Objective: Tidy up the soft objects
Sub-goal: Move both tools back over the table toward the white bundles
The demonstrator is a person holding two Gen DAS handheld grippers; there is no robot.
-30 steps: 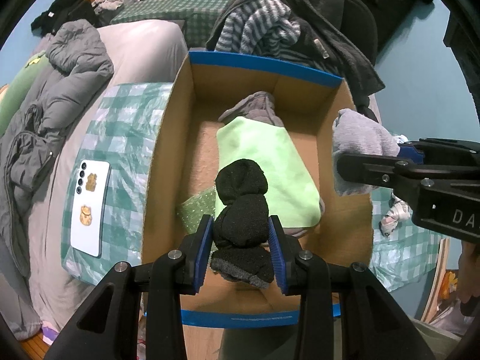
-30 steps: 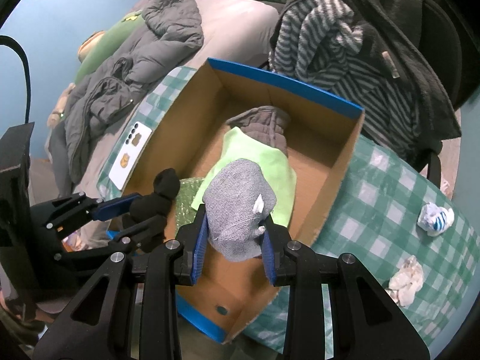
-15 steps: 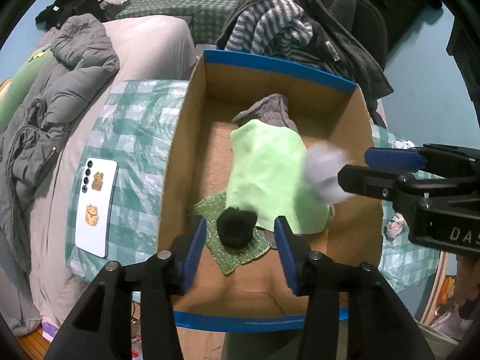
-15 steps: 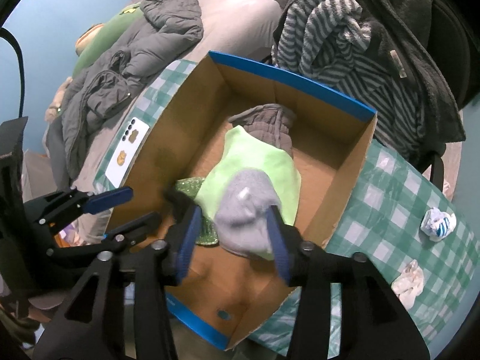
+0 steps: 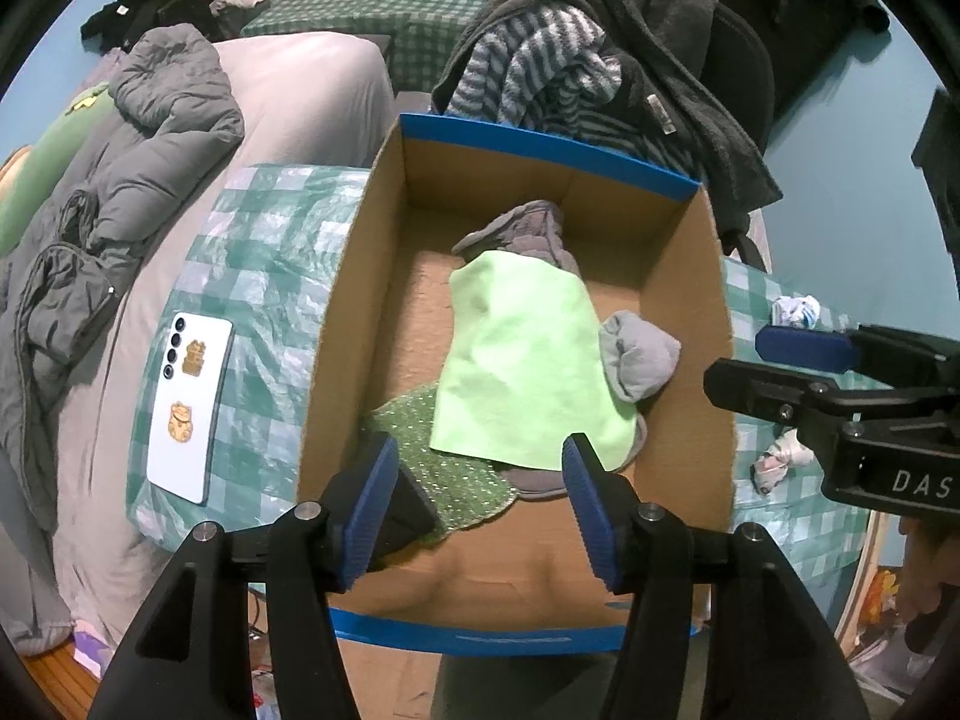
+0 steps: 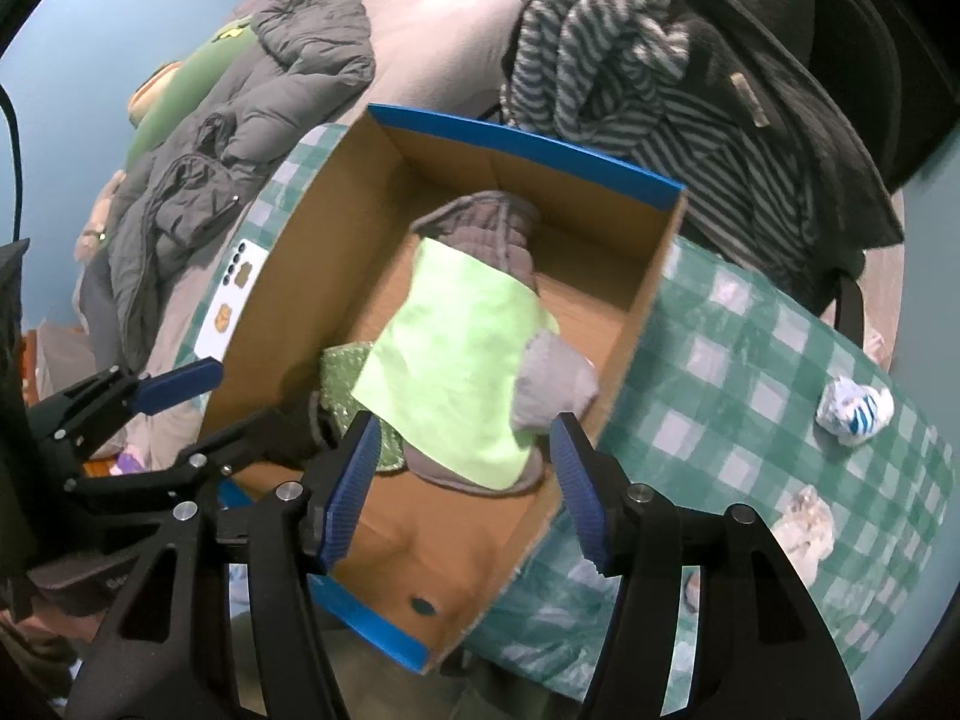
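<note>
Two grippers hang over the open cardboard box [image 5: 354, 276], both pointing steeply down so that whatever they let go falls inside its walls. The left gripper [image 5: 480, 498] has its jaws apart and opening, with nothing between the pads; a dark sock [image 5: 399, 510] lies just under its left pad, partly hidden, on the sparkly green cloth [image 5: 438, 450] at the near end of the box. The right gripper [image 6: 465, 486] is likewise apart and opening, and empty; the grey sock bundle [image 6: 552, 384] rests just below it against the right wall, on the edge of the light green cloth [image 5: 522, 360]. Both bundles appear to sit in the box. Outside on the checked tablecloth [image 6: 738, 360], a white and blue sock ball [image 6: 855, 411] and a pale bundle [image 6: 804, 531] wait, likely next.
</note>
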